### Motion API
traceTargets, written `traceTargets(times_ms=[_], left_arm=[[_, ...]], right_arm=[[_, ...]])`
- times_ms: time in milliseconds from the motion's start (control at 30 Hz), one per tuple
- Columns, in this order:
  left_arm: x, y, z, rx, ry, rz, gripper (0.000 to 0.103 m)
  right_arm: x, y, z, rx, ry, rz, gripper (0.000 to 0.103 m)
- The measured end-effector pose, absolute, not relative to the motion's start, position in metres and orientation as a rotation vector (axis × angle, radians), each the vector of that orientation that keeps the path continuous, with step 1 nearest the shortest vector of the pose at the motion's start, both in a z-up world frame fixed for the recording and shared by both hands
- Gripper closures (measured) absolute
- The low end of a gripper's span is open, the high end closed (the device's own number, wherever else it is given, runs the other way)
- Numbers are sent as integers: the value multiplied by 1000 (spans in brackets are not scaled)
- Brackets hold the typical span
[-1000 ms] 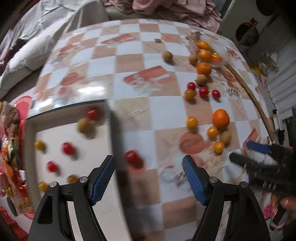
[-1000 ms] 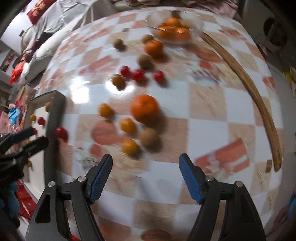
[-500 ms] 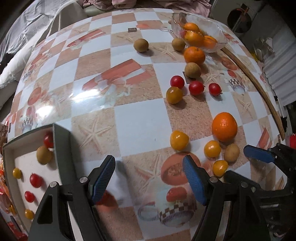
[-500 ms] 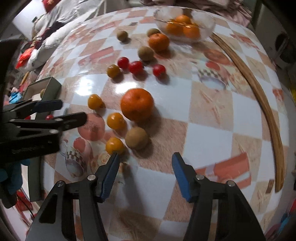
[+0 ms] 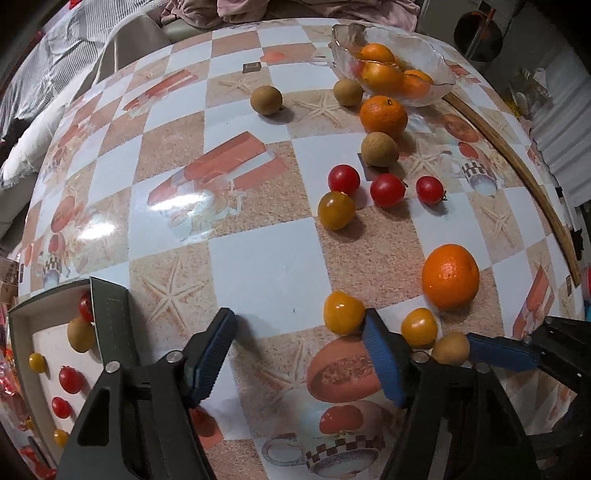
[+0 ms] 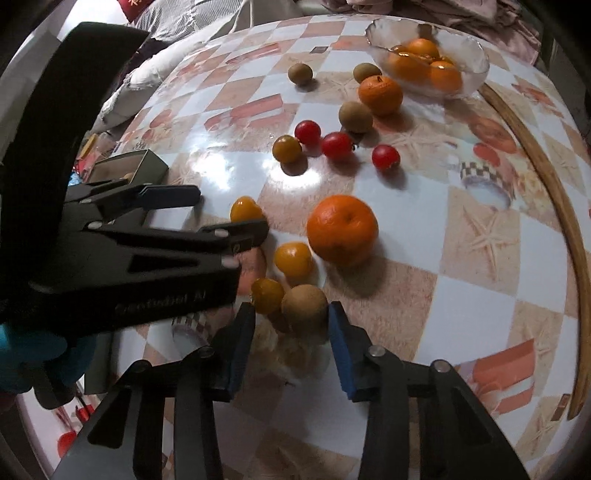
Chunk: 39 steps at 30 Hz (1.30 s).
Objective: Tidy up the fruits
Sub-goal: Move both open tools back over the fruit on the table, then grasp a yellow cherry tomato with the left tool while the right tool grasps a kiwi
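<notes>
Loose fruit lies on the checkered tablecloth. My left gripper (image 5: 295,347) is open, low over the table; a yellow tomato (image 5: 343,312) sits just beyond its right finger tip. My right gripper (image 6: 291,325) is open, its fingers on either side of a brown longan (image 6: 304,306), not closed on it. A second yellow tomato (image 6: 266,294) lies at its left fingertip, a third (image 6: 293,259) just beyond. A big orange (image 6: 342,229) lies past them. A glass bowl (image 5: 343,35) with oranges stands at the far right. The left gripper also shows in the right wrist view (image 6: 229,212).
A grey tray (image 5: 110,314) holding several tomatoes and a longan sits at the table's left edge. Red tomatoes (image 5: 387,190), a dull yellow one (image 5: 336,209), more longans (image 5: 266,99) and another orange (image 5: 383,114) lie mid-table. A wooden rim (image 5: 517,162) bounds the right side.
Both grippers have moved forward and lower toward the near fruit cluster. The right gripper's fingers now flank the brown longan; the left gripper's right finger reaches the yellow tomato.
</notes>
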<state>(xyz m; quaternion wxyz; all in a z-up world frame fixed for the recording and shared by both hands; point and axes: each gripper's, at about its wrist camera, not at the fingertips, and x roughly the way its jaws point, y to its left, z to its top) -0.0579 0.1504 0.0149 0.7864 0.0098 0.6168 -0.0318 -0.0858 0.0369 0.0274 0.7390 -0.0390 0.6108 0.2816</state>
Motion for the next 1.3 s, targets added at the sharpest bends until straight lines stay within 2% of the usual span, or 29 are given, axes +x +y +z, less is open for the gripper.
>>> traceTargets(times_ms=[100, 167, 267, 333, 400, 433, 500, 1300], left_arm=[[-58, 146, 17, 31, 1320, -81, 49], [-55, 135, 18, 49, 1315, -97, 62], [-54, 127, 19, 52, 1316, -109, 71], [-52, 129, 19, 23, 1320, -112, 71], [-54, 138, 21, -21, 1326, -116, 71], [-55, 143, 22, -44, 1330, -116, 71], [-56, 148, 22, -74, 1333, -113, 71], [-67, 157, 31, -105, 1303, -106, 70]], right_arm=[[-91, 25, 27, -60, 1343, 611, 59], [-92, 23, 27, -73, 1337, 613, 59], [-87, 28, 27, -86, 1328, 619, 59], [-81, 30, 26, -53, 1332, 630, 59], [-77, 31, 24, -21, 1341, 643, 67], [-75, 32, 23, 3, 1356, 657, 67], [-74, 30, 24, 11, 1361, 652, 77], [-91, 1, 37, 36, 1387, 559, 76]])
